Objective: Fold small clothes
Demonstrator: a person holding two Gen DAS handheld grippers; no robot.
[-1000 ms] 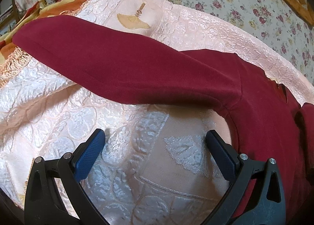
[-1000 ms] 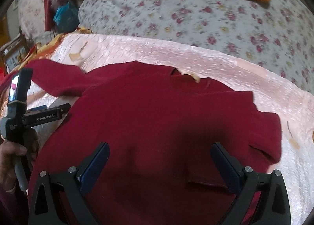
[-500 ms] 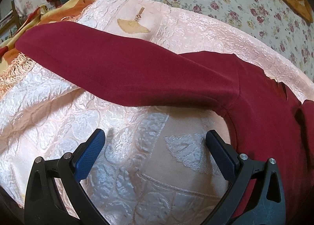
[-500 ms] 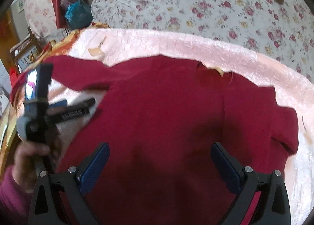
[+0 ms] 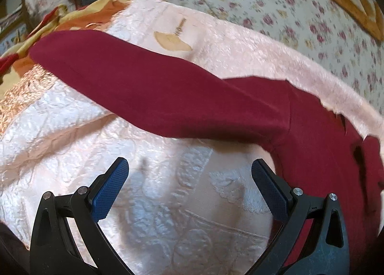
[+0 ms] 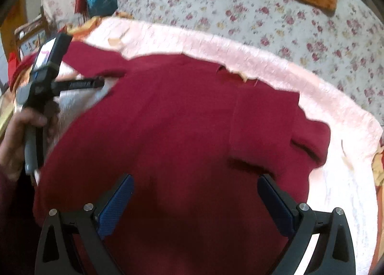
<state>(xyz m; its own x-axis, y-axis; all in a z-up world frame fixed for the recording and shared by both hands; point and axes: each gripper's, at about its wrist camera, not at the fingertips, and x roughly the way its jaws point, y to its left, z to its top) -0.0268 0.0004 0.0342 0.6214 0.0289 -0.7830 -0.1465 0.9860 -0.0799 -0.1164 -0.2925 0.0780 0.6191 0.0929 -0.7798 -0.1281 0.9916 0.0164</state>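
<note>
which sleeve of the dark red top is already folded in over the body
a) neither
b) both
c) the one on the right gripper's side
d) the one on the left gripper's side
c: in the right wrist view the right-side sleeve lies folded over the dark red top, while in the left wrist view the left sleeve stretches out flat across the pink bedspread.

Pink embossed bedspread [image 6: 276, 64] over floral bed [image 6: 240, 6], maroon sweater [image 6: 180, 131] spread flat
</note>
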